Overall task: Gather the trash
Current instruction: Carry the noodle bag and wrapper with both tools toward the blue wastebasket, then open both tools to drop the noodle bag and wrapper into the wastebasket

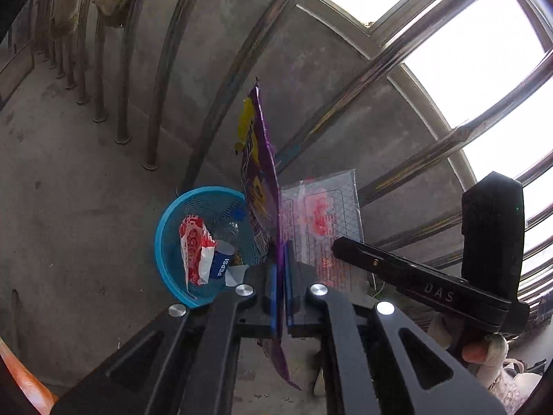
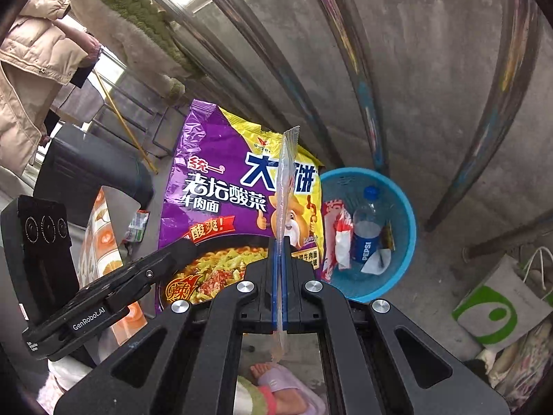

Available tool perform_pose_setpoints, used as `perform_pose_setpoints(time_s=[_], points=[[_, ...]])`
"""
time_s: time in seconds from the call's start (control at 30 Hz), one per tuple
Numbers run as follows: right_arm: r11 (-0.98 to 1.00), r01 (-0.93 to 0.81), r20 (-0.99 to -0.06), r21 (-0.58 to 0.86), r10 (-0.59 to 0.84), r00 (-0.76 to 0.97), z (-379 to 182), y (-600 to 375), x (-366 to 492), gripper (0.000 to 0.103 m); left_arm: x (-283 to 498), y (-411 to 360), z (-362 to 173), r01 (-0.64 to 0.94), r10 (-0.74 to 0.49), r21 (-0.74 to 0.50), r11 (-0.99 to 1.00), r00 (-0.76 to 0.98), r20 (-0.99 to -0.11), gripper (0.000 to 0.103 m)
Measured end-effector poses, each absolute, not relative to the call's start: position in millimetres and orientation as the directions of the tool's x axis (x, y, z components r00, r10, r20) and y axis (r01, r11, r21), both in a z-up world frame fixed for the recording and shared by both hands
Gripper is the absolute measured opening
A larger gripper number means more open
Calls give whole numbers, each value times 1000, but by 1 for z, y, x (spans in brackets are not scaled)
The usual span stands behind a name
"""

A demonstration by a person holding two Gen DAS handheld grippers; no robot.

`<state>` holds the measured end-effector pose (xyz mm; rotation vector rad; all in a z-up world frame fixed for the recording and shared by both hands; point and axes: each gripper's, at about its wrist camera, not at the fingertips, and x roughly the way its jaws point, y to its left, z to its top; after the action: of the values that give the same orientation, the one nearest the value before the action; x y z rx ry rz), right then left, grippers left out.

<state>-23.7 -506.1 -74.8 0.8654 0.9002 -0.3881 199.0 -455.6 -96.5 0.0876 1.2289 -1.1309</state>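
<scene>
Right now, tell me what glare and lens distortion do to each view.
Left wrist: the windows blow out to white, and the railing bars bow into curves. Right wrist: light is softer, the purple packet print stays sharp, the bars bend, and the corners go black.

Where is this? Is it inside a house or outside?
Probably a balcony or an outdoor walkway. There is a bare concrete floor, a metal railing with bright daylight behind it, and fuzzy cloths draped over the rail, perhaps to dry. A blue basket for trash stands by the railing.
</scene>
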Motion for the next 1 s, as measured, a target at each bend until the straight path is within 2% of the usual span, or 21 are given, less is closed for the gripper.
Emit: perform_pose_setpoints(time_s=[0.03, 0.07, 0.17, 0.23, 0.33, 0.43, 0.57, 0.7, 0.87, 0.93, 1.0], points=[[602, 630, -813, 490, 55, 579, -86, -510, -20, 0, 205, -463, -112, 702, -600, -477, 529, -89, -795, 33], [597, 632, -817, 493, 69, 572, -100, -514, -13, 2, 210, -468, -128, 689, -569, -455, 564, -75, -819, 40], [592, 662, -853, 460, 88, 515, -146, -520, 7, 4, 230, -471, -165, 661, -457, -370, 653, -45, -888, 42], [590, 683, -877, 431, 95, 471, -173, -522, 15, 4, 237, -461, -169, 639, -423, -340, 690, -25, -906, 42], [546, 728, -896, 415, 107, 431, -202, -532, 13, 4, 250, -435, -153, 603, -445, -351, 716, 6, -896, 42], [491, 734, -879, 469, 183, 439, -217, -536, 6, 6, 257, -415, -122, 606, -490, -363, 708, 52, -870, 42], [512, 764, -920, 392, 211, 331, -235, -537, 8, 33, 250, -392, -80, 642, -520, -342, 687, 106, -847, 42], [592, 742, -948, 315, 159, 275, -217, -532, 6, 44, 243, -356, -39, 651, -561, -356, 670, 130, -817, 45], [728, 621, -945, 290, 115, 307, -181, -507, 10, 44, 224, -296, 4, 670, -604, -335, 662, 212, -769, 48], [772, 580, -957, 260, 128, 259, -187, -492, 17, 34, 216, -270, 15, 666, -608, -326, 671, 243, -756, 48], [810, 549, -977, 207, 140, 162, -210, -477, 26, 14, 206, -242, 23, 657, -613, -326, 680, 265, -744, 48]])
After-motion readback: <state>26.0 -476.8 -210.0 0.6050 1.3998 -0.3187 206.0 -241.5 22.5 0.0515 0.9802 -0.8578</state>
